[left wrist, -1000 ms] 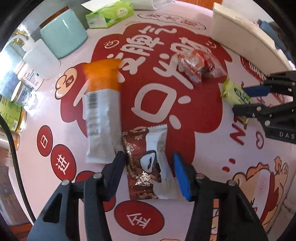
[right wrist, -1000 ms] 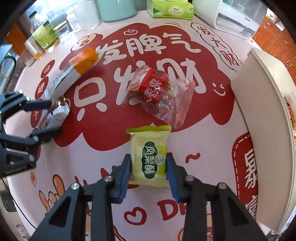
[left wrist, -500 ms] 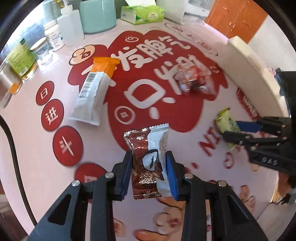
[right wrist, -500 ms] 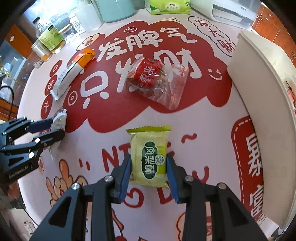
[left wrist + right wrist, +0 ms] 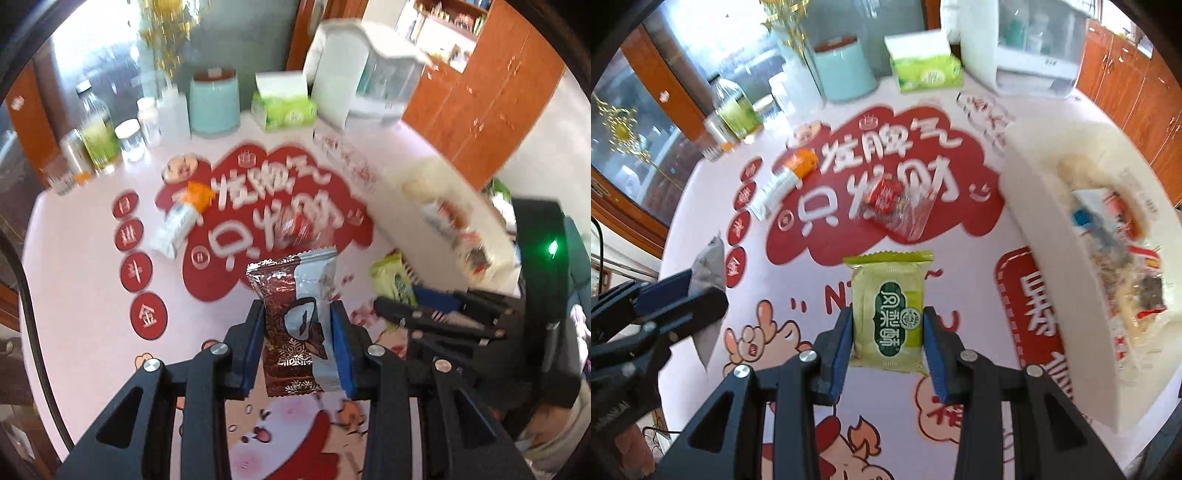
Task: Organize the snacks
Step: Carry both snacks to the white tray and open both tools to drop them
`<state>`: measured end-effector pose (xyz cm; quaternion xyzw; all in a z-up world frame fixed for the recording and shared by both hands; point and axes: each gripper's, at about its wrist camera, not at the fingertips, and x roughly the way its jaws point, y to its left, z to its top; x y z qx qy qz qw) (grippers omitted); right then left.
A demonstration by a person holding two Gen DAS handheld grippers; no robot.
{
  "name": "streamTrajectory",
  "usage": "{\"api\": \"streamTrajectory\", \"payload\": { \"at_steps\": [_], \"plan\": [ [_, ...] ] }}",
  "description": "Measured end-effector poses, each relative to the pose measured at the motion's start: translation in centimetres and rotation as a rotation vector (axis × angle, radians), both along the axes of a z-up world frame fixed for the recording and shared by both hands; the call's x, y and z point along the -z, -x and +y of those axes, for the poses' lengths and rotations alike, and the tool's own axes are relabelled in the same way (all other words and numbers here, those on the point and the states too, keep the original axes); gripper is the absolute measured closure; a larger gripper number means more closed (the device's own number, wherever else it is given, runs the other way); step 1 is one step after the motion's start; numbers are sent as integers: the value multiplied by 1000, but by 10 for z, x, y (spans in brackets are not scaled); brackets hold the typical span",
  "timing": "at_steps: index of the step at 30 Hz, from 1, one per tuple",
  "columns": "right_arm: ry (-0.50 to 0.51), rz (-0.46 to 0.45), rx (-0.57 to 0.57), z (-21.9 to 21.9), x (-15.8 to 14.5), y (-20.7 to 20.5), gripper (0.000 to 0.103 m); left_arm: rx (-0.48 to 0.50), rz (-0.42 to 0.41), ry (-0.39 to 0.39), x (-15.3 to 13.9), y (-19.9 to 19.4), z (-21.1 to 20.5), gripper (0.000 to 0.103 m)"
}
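Both grippers have risen off the pink table (image 5: pixel 798 254) with its red cartoon print since a second ago, so each camera now takes in the far edge of the table and the cupboards behind. Back then the left gripper (image 5: pixel 298 345) stood open around the brown-and-silver foil snack packet (image 5: pixel 295 321) lying on the table; its jaws closed further early in that second, and now its blue pads press both long edges of the packet, which hangs in the air above the table. The right gripper (image 5: pixel 888 334) is clamped on the yellow-green snack packet with a dark green oval label (image 5: pixel 889 314), held up clear of the table as well, as it was gripped before. Left on the table are the long white wrapper with an orange end (image 5: pixel 785 181) near the left of the red cloud and the clear bag with a red label (image 5: pixel 897 206) in the middle of it; neither has shifted. At the right side sits the white rectangular bin (image 5: pixel 1052 236), with several snack packets already lying inside. Along the far edge stand a mint-green canister (image 5: pixel 844 70), a green tissue box (image 5: pixel 925 70), a white appliance (image 5: pixel 1027 48) and some jars and bottles (image 5: pixel 735 110).
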<state>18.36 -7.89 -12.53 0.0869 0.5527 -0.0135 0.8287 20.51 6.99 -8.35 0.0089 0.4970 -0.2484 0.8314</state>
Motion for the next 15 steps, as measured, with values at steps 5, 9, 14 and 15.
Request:
{"api": "streamTrajectory", "payload": {
  "at_steps": [5,9,14,15],
  "plan": [
    [-10,-96,0,-25,-41,25,66,-24,-87,45,-50,25,-24,70],
    [-11,-164,11,-56,-67,44,66,-32,-141,55,-76,49,-63,70],
    [-2,-200,1,-113,-87,67,66,-57,-157,56,-87,67,-120,70],
    [5,-200,-8,-125,-90,71,66,-66,-151,59,-88,69,-132,70]
  ]
}}
